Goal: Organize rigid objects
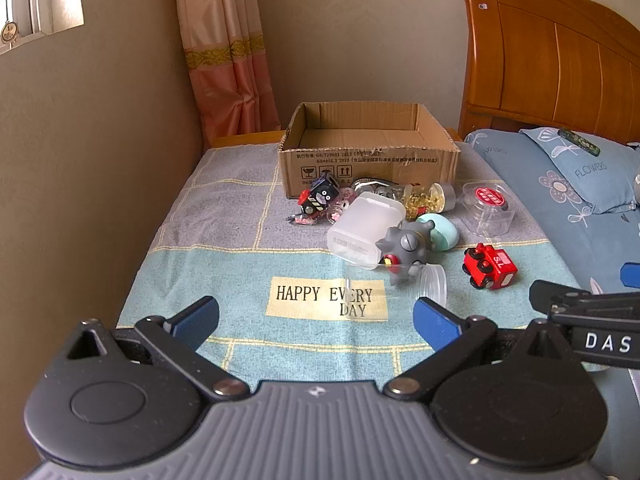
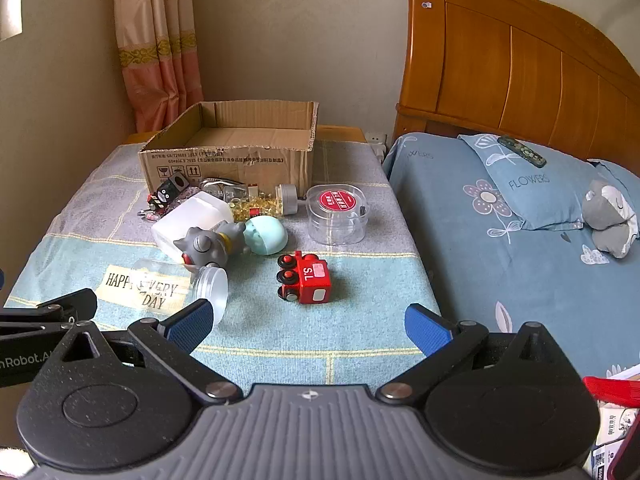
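We hold the left gripper (image 1: pixel 316 320) and right gripper (image 2: pixel 310 326) side by side, tilted downward, jaws spread wide, both empty

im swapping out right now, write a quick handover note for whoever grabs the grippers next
Left gripper: open, holding nothing.
Right gripper: open, holding nothing.
Cardboard box at the far end of the table looks empty.
In front of it, all loose on the cloth: red toy train, grey figure, white container, clear round tub with red label, mint egg, clear jar on its side, pill bottle.
Done: nothing yet.
Left: everything.
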A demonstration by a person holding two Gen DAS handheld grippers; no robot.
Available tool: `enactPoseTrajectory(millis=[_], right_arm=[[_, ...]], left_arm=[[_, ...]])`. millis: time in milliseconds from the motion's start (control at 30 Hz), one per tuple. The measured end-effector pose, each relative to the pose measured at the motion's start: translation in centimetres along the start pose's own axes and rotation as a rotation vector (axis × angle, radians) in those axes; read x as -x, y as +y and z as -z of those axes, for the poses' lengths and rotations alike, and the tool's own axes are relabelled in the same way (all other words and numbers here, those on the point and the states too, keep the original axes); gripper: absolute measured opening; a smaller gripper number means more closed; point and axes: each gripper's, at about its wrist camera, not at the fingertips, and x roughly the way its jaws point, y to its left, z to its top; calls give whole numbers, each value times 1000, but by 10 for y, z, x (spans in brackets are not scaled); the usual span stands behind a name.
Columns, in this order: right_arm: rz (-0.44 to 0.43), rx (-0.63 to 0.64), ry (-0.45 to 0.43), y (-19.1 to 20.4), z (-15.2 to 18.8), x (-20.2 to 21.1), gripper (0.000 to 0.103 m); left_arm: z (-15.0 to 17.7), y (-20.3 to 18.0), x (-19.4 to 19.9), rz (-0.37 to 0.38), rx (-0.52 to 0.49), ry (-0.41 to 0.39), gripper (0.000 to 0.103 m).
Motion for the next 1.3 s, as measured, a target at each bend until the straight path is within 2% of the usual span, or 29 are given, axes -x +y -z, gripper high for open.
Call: enactPoseTrajectory(millis=[1300], right_arm=[[-5,0,-19,0,-1,6,103]], left_arm=[[1,3,1,8,9,-15,102]])
